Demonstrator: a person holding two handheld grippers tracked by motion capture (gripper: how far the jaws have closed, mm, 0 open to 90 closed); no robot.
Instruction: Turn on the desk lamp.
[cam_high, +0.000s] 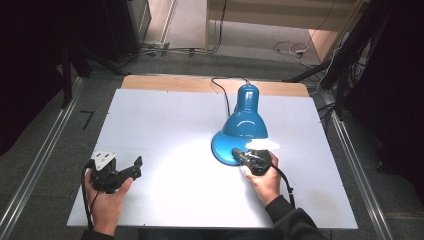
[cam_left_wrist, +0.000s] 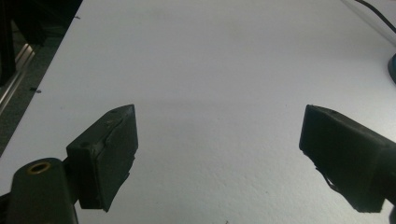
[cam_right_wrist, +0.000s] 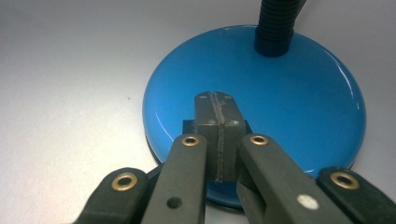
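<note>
On the right half of the white table (cam_high: 165, 125) stands a blue desk lamp (cam_high: 243, 120), its round base (cam_right_wrist: 261, 102) on the near side. The right gripper (cam_right_wrist: 216, 100) has its jaws pressed together, tips over a small dark switch on that base. Near left, the left gripper (cam_high: 127, 167) rests with jaws spread, nothing between them.

A white tabletop (cam_high: 165, 130) fills the middle of the frame, with a strip of bare wood (cam_high: 165, 83) along its far edge. Grey carpet (cam_high: 55, 140) surrounds it, crossed by metal rails (cam_high: 35, 170) at left and right. Dark curtains (cam_high: 35, 50) close both upper corners. At the top centre stands pale wooden furniture (cam_high: 280, 15), with loose cables (cam_high: 292, 48) on the floor before it.
</note>
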